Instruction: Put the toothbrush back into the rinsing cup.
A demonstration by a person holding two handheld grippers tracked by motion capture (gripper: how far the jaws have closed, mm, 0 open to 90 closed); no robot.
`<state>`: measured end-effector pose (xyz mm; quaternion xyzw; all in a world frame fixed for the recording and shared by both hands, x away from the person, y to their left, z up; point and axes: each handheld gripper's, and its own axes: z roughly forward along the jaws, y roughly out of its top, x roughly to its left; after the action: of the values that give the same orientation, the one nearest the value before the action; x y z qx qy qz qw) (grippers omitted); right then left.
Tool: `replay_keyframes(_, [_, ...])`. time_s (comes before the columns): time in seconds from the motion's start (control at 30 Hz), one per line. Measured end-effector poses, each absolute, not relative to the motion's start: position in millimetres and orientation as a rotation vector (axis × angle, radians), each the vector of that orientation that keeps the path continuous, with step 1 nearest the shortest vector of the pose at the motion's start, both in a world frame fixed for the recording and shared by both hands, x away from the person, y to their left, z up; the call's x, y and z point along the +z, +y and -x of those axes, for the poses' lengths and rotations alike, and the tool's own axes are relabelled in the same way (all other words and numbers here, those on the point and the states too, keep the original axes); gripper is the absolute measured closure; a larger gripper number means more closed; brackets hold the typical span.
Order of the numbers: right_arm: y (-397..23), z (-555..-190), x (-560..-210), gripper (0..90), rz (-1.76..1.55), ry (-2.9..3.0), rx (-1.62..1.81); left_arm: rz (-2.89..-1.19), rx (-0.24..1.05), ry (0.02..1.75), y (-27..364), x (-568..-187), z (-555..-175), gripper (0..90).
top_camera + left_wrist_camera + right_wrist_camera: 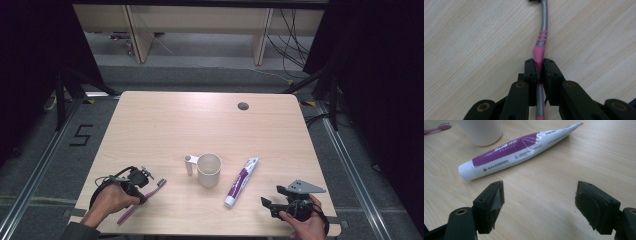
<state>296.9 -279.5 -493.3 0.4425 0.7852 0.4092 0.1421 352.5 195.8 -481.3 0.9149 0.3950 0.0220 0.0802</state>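
Observation:
A pink and grey toothbrush [155, 187] lies on the wooden table [200, 125] at the front left. My left gripper [142, 182] is shut on its handle. In the left gripper view the two pads [531, 70] press the pink part of the toothbrush [543, 37] from both sides, flat against the tabletop. A white cup [209, 170] with a side handle stands at the middle. Right of it lies a white and purple toothpaste tube [241, 181]. My right gripper [270, 202] stands open at the front right, its jaws wide apart and short of the tube [519, 150], with nothing between them.
A round cable hole [243, 106] sits in the far right part of the table. The cup [482, 131] and the toothbrush head [439, 127] appear beyond the tube in the right gripper view. Past the far edge are wooden furniture legs [137, 35] and cables [292, 40] on the floor.

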Motion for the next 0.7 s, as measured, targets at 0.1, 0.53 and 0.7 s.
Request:
replay_keyframes(0.1, [-277.9,-293.9,-490.5,26.6,-1.325,2.249,1.193,-2.748,0.075,1.164,194.2,-481.6,-352.9,81.6])
replay_keyframes(0.53, [-281.2,-296.0,-490.3,26.4,-1.293,2.225,1.207,-2.707,0.141,1.088,205.0,-476.6,-352.2,82.3])
replay_keyframes(0.7, [-281.8,-296.5,-490.3,26.4,-1.282,2.22,1.204,-2.625,0.176,1.088,214.1,-467.7,-352.3,82.3])
